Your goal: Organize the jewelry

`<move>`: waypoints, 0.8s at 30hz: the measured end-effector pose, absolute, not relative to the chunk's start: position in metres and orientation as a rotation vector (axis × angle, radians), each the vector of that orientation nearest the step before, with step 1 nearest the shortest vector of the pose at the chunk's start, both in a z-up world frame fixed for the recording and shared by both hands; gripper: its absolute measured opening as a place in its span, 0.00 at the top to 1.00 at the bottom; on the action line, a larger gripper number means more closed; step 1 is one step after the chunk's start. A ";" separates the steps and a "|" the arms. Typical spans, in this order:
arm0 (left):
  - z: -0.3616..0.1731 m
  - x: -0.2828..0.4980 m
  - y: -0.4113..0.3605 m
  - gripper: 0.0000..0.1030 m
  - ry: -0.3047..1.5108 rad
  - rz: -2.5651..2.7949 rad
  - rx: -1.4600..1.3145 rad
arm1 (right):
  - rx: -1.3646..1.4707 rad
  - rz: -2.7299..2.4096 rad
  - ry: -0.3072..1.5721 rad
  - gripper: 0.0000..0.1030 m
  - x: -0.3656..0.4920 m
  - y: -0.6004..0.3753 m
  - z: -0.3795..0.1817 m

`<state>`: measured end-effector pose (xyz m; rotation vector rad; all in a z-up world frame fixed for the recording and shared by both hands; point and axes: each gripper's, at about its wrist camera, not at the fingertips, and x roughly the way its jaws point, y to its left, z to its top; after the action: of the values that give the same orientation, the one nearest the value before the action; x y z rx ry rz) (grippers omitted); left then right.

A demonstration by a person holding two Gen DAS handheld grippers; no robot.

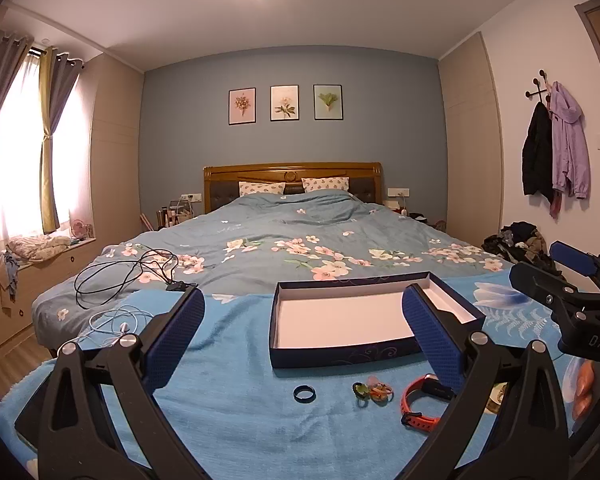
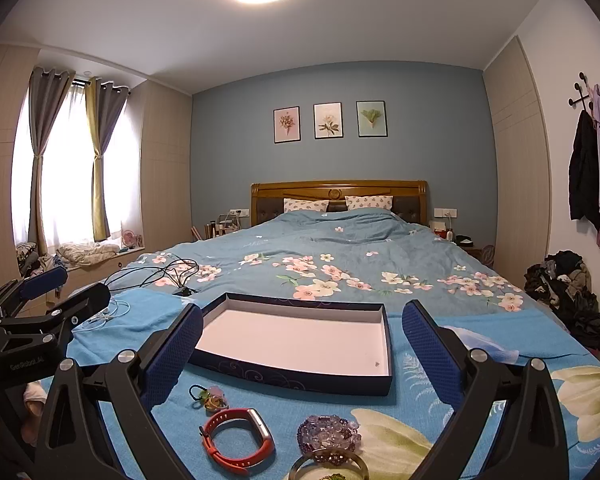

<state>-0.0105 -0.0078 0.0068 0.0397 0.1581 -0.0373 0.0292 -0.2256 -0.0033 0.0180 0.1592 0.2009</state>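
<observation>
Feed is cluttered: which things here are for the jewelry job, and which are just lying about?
Job: box, dark ring, orange band, small rings, bead bracelet, bangle.
Lying about: black cable, white earphones, clothes pile.

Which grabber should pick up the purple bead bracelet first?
Right, most likely. The purple bead bracelet lies between the open right gripper's fingers in its own view. The left gripper's view doesn't show it at all.

Right gripper (image 2: pixel 302 354), jaws wide apart, hovers before the empty box (image 2: pixel 300 344).
</observation>
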 end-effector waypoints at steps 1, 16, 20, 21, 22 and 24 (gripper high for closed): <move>0.007 -0.010 -0.008 0.06 0.159 -0.038 0.040 | 0.018 0.202 0.161 0.07 0.030 -0.225 -0.003; 0.000 0.001 -0.003 0.06 0.194 -0.067 0.029 | 0.022 0.212 0.183 0.07 0.031 -0.227 -0.006; -0.005 0.007 -0.006 0.06 0.223 -0.092 0.043 | 0.014 0.221 0.224 0.07 0.036 -0.232 -0.009; -0.007 0.009 -0.008 0.06 0.235 -0.100 0.051 | 0.003 0.224 0.250 0.07 0.038 -0.233 -0.011; -0.008 0.010 -0.009 0.06 0.244 -0.109 0.056 | -0.004 0.229 0.269 0.07 0.041 -0.234 -0.013; -0.013 0.016 -0.015 0.06 0.283 -0.139 0.076 | -0.026 0.241 0.339 0.07 0.047 -0.234 -0.019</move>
<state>0.0162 -0.0146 -0.0129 0.0758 0.2829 -0.1394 0.0466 -0.2338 -0.0193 -0.0257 0.3387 0.2411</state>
